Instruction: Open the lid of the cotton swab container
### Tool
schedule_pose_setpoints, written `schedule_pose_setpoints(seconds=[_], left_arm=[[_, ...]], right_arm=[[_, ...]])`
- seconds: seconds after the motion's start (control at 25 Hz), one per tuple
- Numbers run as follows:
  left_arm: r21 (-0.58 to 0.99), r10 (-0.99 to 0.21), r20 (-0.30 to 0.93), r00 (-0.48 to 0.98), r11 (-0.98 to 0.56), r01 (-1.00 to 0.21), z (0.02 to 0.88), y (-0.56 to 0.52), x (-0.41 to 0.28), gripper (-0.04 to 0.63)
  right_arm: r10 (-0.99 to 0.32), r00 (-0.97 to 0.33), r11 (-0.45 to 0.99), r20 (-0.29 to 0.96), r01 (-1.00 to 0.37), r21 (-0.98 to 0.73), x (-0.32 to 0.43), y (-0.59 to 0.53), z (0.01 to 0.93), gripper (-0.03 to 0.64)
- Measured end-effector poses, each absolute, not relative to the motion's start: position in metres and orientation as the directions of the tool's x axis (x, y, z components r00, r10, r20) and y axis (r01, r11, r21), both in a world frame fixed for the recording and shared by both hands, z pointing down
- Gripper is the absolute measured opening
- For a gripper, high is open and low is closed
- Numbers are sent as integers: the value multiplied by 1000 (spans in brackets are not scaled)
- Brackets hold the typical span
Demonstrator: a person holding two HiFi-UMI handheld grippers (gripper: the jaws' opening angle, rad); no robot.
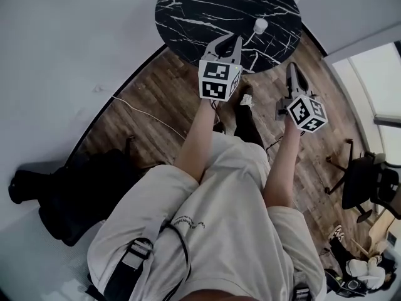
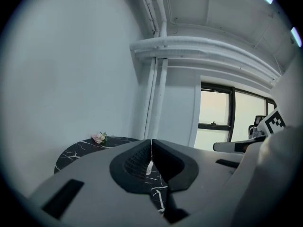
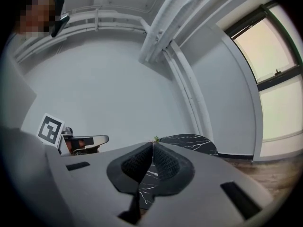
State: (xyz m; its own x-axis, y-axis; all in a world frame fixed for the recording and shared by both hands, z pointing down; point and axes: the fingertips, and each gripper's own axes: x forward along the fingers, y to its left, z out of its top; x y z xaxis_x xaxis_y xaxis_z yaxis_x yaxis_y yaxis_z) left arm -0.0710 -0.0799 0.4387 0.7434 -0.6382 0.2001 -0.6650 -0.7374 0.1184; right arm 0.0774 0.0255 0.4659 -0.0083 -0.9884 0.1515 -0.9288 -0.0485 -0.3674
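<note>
I hold both grippers out ahead of me at the near side of the round black table (image 1: 200, 5). The left gripper (image 1: 229, 44) is clenched on nothing. In the left gripper view its two ribbed pads meet along one line, with only marble top showing behind them. From the head view its tip lies over the table's near edge.

The right gripper (image 1: 292, 69) is clenched too and just as empty. In the right gripper view its pads are pressed together, with the table beyond them. It hangs to the right of the left one, over the wooden floor (image 1: 156, 99) just beside the table's near right rim. Both point toward the table and the two are well apart.

The container (image 1: 260, 25), small and white, stands on the right part of the table, farther off than both tips and touching neither. It is too small for me to tell how its lid sits.

In the left gripper view a pale flower (image 2: 99, 137) lies at the table's far left edge, close to the wall.

A thin cable (image 1: 144, 115) runs across the floor to my left. A black bag (image 1: 69, 193) lies against the wall nearer to me on that side. A black chair (image 1: 366, 180) stands on the floor at the right, below the window (image 1: 382, 80).
</note>
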Motion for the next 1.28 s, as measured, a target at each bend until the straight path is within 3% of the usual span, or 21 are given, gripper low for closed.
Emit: schedule_pose_setpoints(seconds=[0.48, 0.8, 1.28], left_arm=[[108, -627, 240, 741, -742, -662, 451, -159, -16, 25], [101, -592, 310, 744, -757, -645, 480, -212, 38, 25], [114, -568, 480, 668, -715, -690, 564, -277, 87, 23]], right_arm=[[-984, -54, -10, 171, -936, -353, 123, -73, 478, 35], [-961, -83, -6, 264, -946, -323, 154, -130, 520, 35], [-812, -275, 276, 515, -958, -77, 157, -233, 601, 37]])
